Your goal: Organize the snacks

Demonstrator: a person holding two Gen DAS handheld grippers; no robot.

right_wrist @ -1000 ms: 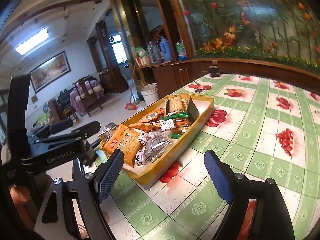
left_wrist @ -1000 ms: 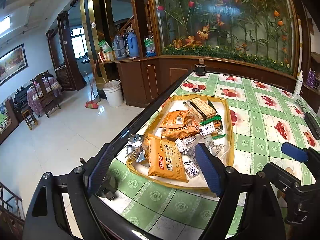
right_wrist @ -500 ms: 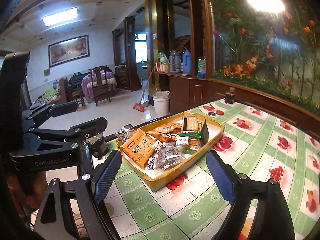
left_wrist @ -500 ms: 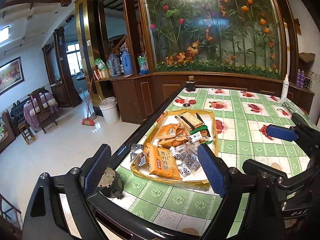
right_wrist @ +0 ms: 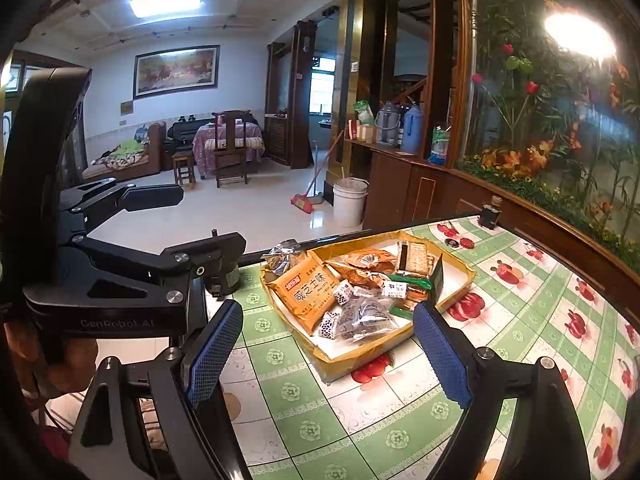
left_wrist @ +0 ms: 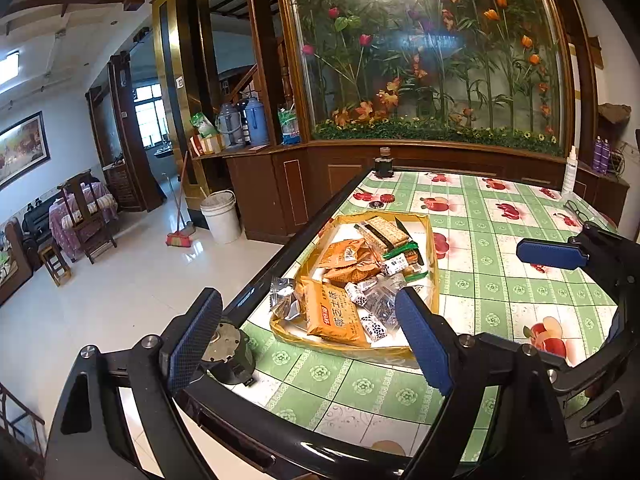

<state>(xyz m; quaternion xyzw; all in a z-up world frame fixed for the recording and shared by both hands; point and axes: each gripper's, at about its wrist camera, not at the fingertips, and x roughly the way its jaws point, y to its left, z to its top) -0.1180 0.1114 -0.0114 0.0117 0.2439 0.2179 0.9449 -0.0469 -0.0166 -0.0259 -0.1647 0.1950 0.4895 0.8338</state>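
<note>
A shallow yellow tray (left_wrist: 434, 276) (right_wrist: 360, 356) lies on the table near its left edge, filled with snacks. Inside are a large orange packet (left_wrist: 334, 314) (right_wrist: 308, 292), orange bags (left_wrist: 348, 256), a cracker pack (left_wrist: 382, 232) and small black-and-white sweets (left_wrist: 374, 328). A silver foil packet (left_wrist: 282, 300) (right_wrist: 282, 254) hangs over the tray's near-left corner. My left gripper (left_wrist: 308, 340) hovers open, short of the tray and holding nothing. My right gripper (right_wrist: 328, 348) is open too, back from the tray's near-right side.
A small dark tin (left_wrist: 228, 356) stands on the table's near-left corner. A dark bottle (left_wrist: 383, 164) stands at the far end, with a spray bottle (left_wrist: 570, 172) and glasses (left_wrist: 576, 210) far right. A white bucket (left_wrist: 222, 216) stands on the floor below.
Both grippers have drawn back and up from the tray, which now looks smaller. The right gripper has rolled to level. The snacks lie as before.
</note>
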